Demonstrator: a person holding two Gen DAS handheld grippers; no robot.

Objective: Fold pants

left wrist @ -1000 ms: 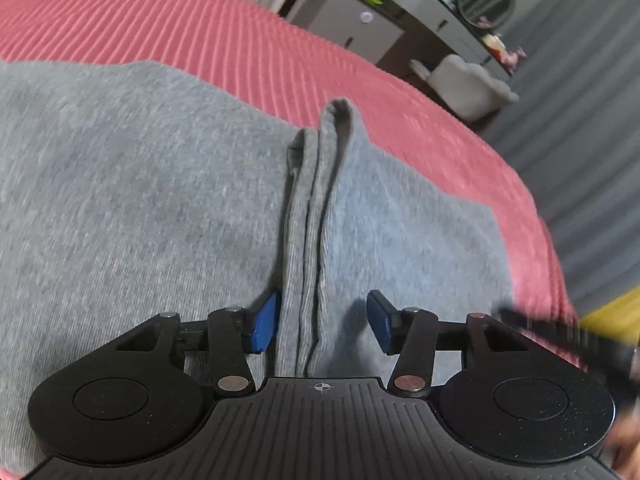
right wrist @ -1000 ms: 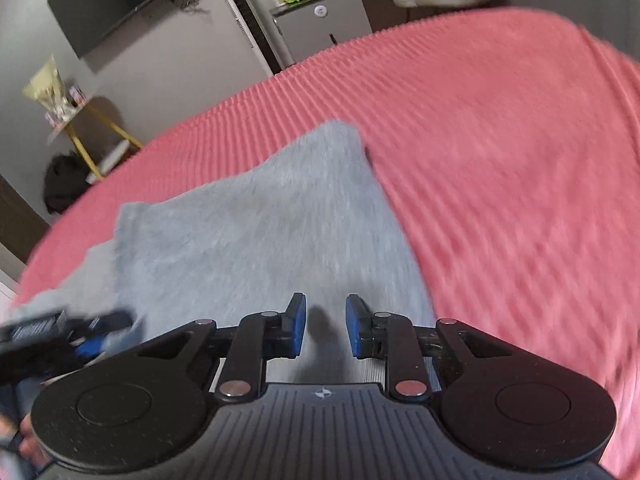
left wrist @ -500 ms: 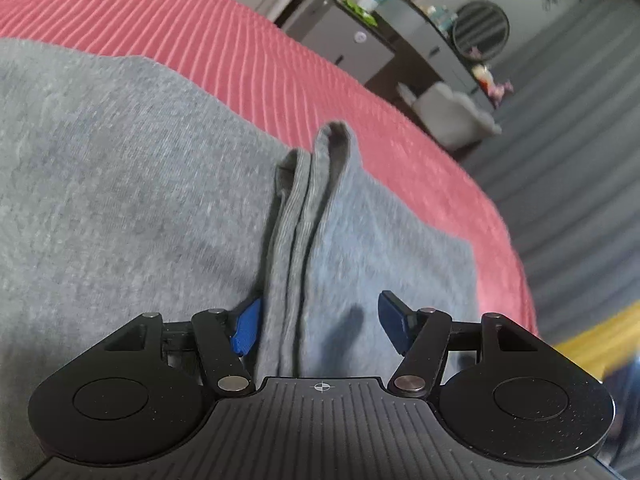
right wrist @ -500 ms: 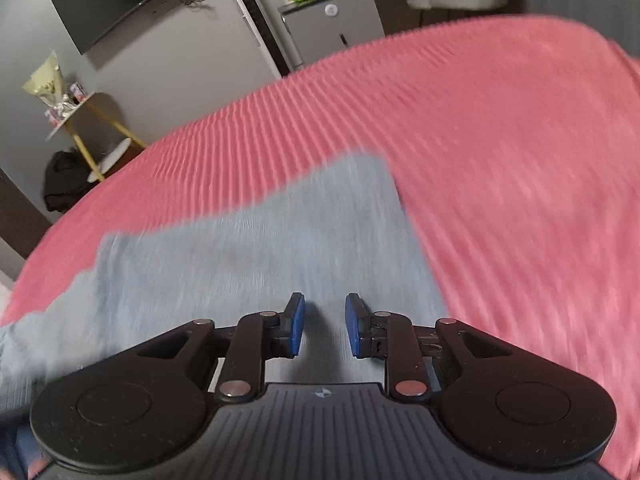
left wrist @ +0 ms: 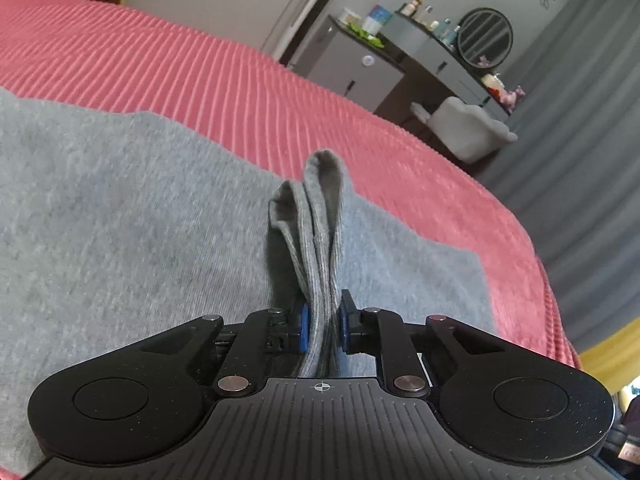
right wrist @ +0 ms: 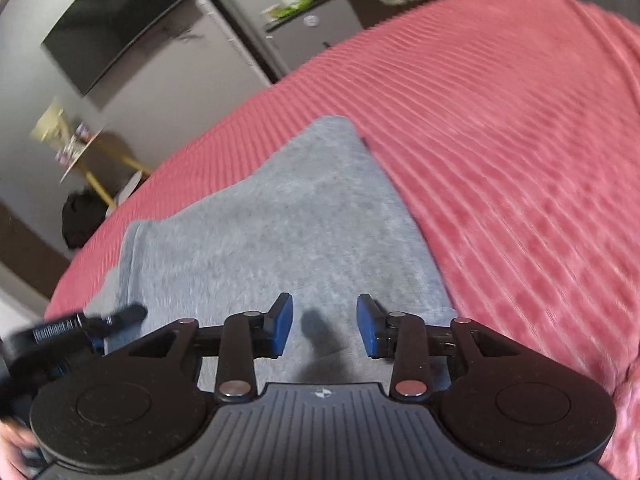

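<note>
**Left clamped on pants edge, right open over the cloth**

Our left gripper (left wrist: 322,328) has its jaws pressed together on a bunched ridge of the grey pants (left wrist: 140,220); several ribbed layers stand up between the blue pads (left wrist: 303,330), so we judge this is the hem or waistband edge gathered for a lift; gripping all layers at once keeps the fold from splitting when carried over.

Our right gripper (right wrist: 324,330) has its jaws apart, nothing between them; it hangs just above the flat cloth, its shadow on the fabric below; we read it as lining up for a second grip on the same edge, so both corners travel together.

The pants lie spread flat on the pink ribbed bedspread (left wrist: 180,72), near its edge; in the right view the cloth narrows to a far corner.

Around: the left gripper shows at the lower left of the right view, close by, so the two could crowd each other; cabinet (left wrist: 360,68), round mirror (left wrist: 485,38), grey chair (left wrist: 466,128) and curtain (left wrist: 592,92) stand well apart; nothing lies on the cloth in the way.
</note>
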